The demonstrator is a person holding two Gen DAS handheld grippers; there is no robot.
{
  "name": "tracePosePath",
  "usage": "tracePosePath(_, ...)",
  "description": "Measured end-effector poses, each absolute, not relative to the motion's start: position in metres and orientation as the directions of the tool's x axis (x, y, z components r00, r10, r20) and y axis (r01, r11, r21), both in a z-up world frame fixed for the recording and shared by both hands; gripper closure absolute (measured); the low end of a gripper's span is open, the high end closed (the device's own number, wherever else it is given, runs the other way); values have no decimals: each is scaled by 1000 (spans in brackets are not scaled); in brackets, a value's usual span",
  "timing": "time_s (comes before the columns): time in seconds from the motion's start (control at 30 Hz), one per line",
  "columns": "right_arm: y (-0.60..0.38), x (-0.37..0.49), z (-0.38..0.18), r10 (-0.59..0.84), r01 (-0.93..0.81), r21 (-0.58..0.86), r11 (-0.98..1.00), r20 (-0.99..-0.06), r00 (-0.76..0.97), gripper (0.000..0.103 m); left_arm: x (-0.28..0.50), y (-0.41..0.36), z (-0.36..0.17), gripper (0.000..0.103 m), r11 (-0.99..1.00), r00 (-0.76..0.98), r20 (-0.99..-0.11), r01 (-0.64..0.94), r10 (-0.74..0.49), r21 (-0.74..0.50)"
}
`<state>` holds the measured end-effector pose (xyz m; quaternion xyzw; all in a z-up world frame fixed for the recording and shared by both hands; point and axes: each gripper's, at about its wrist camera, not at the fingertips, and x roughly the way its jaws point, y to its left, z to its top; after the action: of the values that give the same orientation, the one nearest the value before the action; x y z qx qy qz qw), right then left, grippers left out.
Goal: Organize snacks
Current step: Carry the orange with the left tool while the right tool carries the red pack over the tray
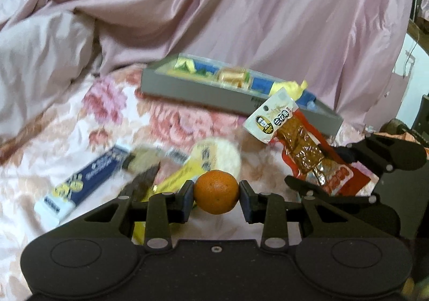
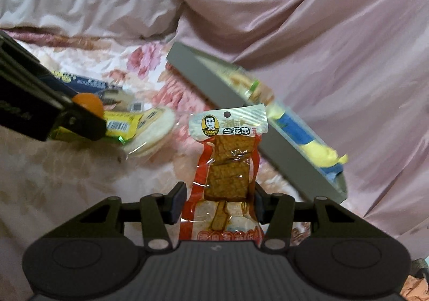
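My left gripper (image 1: 216, 195) is shut on a small orange mandarin (image 1: 216, 188), held just above the bed. My right gripper (image 2: 217, 201) is shut on a clear-and-red packet of brown dried tofu (image 2: 228, 167), which stands upright between the pads. In the left wrist view that tofu packet (image 1: 303, 151) hangs to the right, in front of the grey tray (image 1: 187, 88). The tray holds yellow, blue and gold wrapped snacks. In the right wrist view the tray (image 2: 214, 86) lies just behind the packet, and the left gripper (image 2: 80, 116) with the mandarin (image 2: 89, 102) is at the left.
On the floral bedsheet (image 1: 107, 118) lie a dark blue packet (image 1: 88, 180), a yellow pack of round white crackers (image 2: 150, 134) and a dark brown item (image 1: 144, 180). A rumpled pink duvet (image 1: 268, 6) rises behind the tray.
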<state>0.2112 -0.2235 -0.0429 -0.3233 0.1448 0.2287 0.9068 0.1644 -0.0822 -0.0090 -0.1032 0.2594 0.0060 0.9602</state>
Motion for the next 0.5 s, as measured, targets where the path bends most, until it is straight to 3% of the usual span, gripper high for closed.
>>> tracePosePath(0.3,-239,213,-18,334,-426,-474,771,-269,903,48,198,-94,24,65,980,911,-410,-53,-31,-193)
tracePosePath(0.5,-251,236,-2,292,-333,-368,868,-163,942,48,239,-104,48,65,978,939,-344,-44,-28,-202)
